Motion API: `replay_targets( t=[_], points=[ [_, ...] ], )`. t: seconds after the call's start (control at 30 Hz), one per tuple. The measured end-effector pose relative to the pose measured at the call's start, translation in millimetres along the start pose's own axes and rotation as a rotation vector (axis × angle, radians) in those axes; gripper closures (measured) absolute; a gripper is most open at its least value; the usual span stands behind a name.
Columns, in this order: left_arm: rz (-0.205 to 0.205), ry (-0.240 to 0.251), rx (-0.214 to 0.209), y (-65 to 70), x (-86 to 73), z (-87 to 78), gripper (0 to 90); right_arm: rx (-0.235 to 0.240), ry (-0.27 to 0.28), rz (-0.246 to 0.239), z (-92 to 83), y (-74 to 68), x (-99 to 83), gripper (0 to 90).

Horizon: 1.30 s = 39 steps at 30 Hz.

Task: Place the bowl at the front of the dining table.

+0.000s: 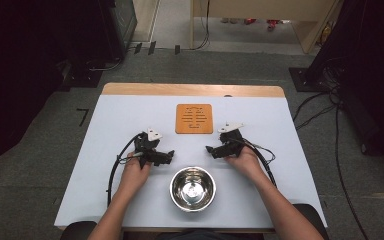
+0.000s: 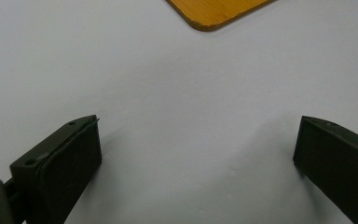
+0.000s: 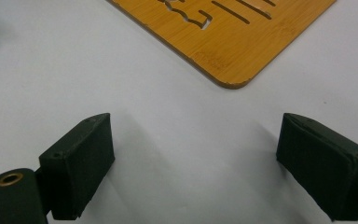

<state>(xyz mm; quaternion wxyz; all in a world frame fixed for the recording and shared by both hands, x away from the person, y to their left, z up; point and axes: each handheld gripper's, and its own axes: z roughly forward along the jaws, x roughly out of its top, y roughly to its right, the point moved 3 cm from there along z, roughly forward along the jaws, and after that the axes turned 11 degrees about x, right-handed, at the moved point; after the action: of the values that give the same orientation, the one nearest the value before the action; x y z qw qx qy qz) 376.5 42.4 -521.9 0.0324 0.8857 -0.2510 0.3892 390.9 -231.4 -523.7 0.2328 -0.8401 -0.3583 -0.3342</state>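
Note:
A shiny steel bowl sits empty near the table's front edge, between the person's two hands. Beyond it lies a square wooden trivet with cut slots; its corner shows in the left gripper view and a larger part in the right gripper view. My left gripper rests left of the bowl, pointing right, jaws wide apart over bare table. My right gripper rests right of the bowl, pointing left, also open with nothing between its jaws.
The pale table has a wooden strip along its far edge. Cables trail from both grippers along the forearms. Dark equipment and floor cables stand around the table on grey carpet.

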Motion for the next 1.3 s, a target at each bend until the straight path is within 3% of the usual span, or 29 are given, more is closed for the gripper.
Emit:
replay_targets(
  t=[0.93, 1.1, 1.3],
  points=[
    [0.003, -0.002, -0.006, -0.5, 0.3, 0.5, 0.6, -0.005, -0.001, 0.001, 0.2, -0.4, 0.1, 9.6],
    [0.003, -0.002, -0.005, -0.5, 0.3, 0.4, 0.6, -0.049, -0.001, 0.052, 1.7, -3.3, 2.1, 9.3],
    [0.003, -0.002, -0.006, -0.5, 0.3, 0.5, 0.6, -0.031, -0.034, 0.075, -1.5, 0.3, 6.9, 14.5]
  ],
)
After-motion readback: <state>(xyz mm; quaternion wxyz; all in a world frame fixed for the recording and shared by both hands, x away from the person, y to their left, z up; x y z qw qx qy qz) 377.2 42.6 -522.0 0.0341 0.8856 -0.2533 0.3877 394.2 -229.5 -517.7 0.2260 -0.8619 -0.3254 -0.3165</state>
